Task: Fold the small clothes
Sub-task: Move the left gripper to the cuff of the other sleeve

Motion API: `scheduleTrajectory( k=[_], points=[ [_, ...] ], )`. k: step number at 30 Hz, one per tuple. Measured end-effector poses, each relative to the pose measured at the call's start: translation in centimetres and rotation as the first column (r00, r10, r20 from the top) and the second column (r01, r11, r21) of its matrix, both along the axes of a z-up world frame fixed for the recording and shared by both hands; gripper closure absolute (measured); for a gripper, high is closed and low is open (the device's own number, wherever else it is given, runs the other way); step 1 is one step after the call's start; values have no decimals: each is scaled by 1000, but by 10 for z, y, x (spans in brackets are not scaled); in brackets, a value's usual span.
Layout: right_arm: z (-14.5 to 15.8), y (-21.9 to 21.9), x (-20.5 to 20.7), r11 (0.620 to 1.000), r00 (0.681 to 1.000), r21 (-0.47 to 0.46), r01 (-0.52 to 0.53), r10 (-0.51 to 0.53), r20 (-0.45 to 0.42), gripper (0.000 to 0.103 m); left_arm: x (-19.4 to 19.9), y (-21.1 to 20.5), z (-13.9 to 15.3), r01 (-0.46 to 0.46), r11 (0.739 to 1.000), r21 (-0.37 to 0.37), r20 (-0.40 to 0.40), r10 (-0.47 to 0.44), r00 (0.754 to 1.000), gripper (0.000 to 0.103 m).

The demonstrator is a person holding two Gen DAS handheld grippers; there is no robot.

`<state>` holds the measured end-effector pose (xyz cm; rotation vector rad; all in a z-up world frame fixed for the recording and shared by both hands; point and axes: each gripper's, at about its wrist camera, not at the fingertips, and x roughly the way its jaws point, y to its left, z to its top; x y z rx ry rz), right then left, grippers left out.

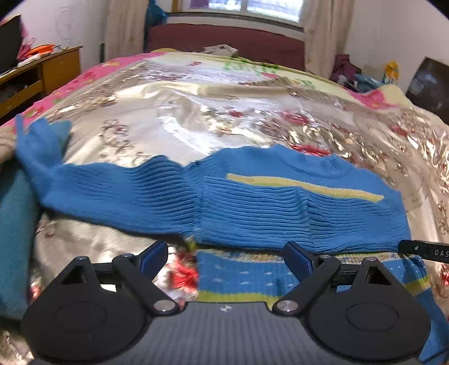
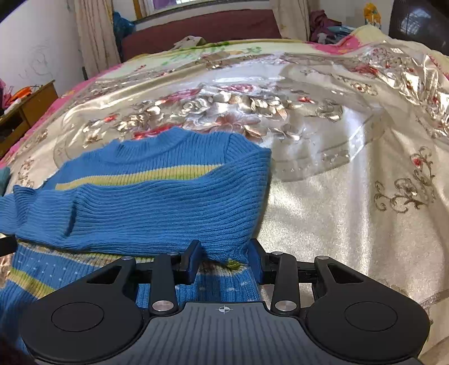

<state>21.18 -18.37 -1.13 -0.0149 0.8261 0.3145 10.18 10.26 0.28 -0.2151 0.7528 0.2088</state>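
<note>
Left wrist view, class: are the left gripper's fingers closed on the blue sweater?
No. The left gripper stands wide open, its fingers apart above the blue sweater.

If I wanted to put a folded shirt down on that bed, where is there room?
The shiny floral bedspread lies bare to the right of the blue sweater, and also beyond its collar toward the dark red headboard. It is crowded near the left edge, where a teal garment lies beside the sweater's sleeve, and directly before both tongs.
</note>
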Motion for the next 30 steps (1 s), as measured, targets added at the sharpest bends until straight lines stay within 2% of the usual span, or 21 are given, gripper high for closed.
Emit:
scheduleTrajectory(
  k=[4, 9, 13, 18, 23, 24, 27, 30],
  points=[
    [-2, 0, -2, 999, 1000, -39, -22, 22, 2, 67, 13, -7, -3, 21, 1000, 17, -3, -21, 1000, 10],
    [0, -8, 9, 999, 999, 42, 29, -28, -31, 67, 23, -11, -4, 31, 999, 24, 9, -31, 999, 10],
    [-5, -2, 18, 999, 998, -31, 42, -43, -40, 67, 31, -12, -10, 36, 999, 33, -11, -35, 999, 10],
    [-6, -9, 20, 995, 994, -27, 94, -96, -61, 66, 27, -9, -17, 29, 999, 15, -21, -29, 999, 10],
    [10, -8, 16, 996, 996, 13, 89, -88, -20, 66, 25, -7, -16, 25, 1000, 12, -14, -25, 1000, 10],
    [14, -7, 19, 996, 996, 24, 84, -84, -12, 62, 24, -7, -15, 24, 1000, 12, -10, -24, 1000, 10],
    [16, 2, 35, 996, 997, 34, 78, -77, -15, 62, 25, -9, -15, 25, 1000, 17, -10, -25, 1000, 10],
    [5, 12, 56, 996, 996, 8, 86, -86, -35, 63, 26, -12, -16, 33, 999, 28, -11, -33, 999, 10]
  ],
)
